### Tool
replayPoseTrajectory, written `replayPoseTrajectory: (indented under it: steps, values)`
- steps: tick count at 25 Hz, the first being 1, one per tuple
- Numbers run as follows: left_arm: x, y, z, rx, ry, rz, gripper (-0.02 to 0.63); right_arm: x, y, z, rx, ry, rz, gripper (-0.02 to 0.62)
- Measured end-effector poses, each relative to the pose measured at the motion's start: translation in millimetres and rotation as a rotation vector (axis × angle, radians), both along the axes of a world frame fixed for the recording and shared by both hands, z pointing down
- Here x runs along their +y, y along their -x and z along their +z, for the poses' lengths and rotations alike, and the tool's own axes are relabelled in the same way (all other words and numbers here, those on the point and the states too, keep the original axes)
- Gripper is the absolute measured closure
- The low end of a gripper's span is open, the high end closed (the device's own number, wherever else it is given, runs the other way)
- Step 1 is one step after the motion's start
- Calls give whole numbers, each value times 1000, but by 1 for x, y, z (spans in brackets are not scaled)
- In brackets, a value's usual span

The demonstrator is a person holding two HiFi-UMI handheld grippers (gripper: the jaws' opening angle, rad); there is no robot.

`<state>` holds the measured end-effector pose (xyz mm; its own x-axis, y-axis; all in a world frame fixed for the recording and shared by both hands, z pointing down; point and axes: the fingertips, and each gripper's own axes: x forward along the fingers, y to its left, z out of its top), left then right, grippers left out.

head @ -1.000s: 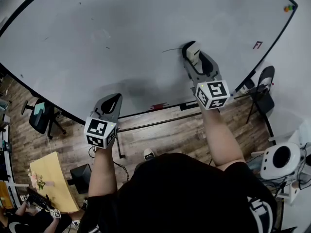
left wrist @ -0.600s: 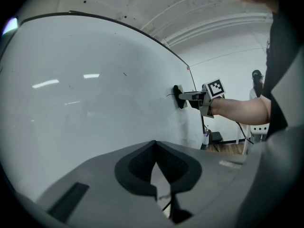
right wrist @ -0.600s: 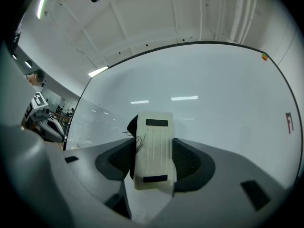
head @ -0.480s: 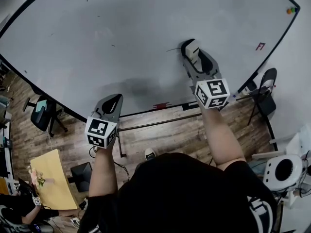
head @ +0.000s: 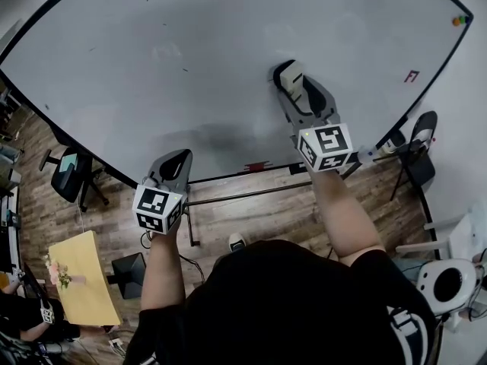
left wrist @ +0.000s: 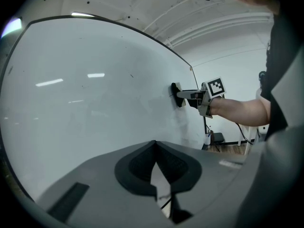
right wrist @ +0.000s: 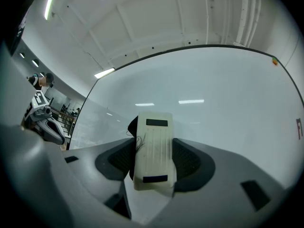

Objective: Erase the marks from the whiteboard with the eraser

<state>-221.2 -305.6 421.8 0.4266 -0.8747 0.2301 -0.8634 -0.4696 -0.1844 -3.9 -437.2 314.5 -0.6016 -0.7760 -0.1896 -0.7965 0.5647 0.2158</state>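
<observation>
The whiteboard fills the upper head view. A few small dark specks and a faint scribble remain left of centre, and a small red mark sits near the right edge. My right gripper is shut on the white eraser, whose black pad is pressed against the board. In the right gripper view the eraser sits gripped between both jaws of the right gripper. My left gripper hangs below the board's lower edge, shut and empty; its jaws meet at the tips.
A tray rail runs under the board's lower edge. Coloured magnets sit at the top right corner. Office chairs stand at the right and left. A yellow table stands on the wood floor at lower left.
My right gripper has slid the eraser leftward along the board, over the thin black line that lay left of it; that line no longer shows. The left gripper has stayed put.
</observation>
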Motion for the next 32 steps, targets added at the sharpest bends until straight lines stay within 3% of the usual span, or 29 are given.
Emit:
replayPoseTrajectory:
  steps: [19,32]
  values:
    - [10,17,4,-3,14,-55,597,25,77,12,166,-93,-99,360]
    - [5,13,7,-5,17,-58,597,24,74,16,176,-79,-90,360]
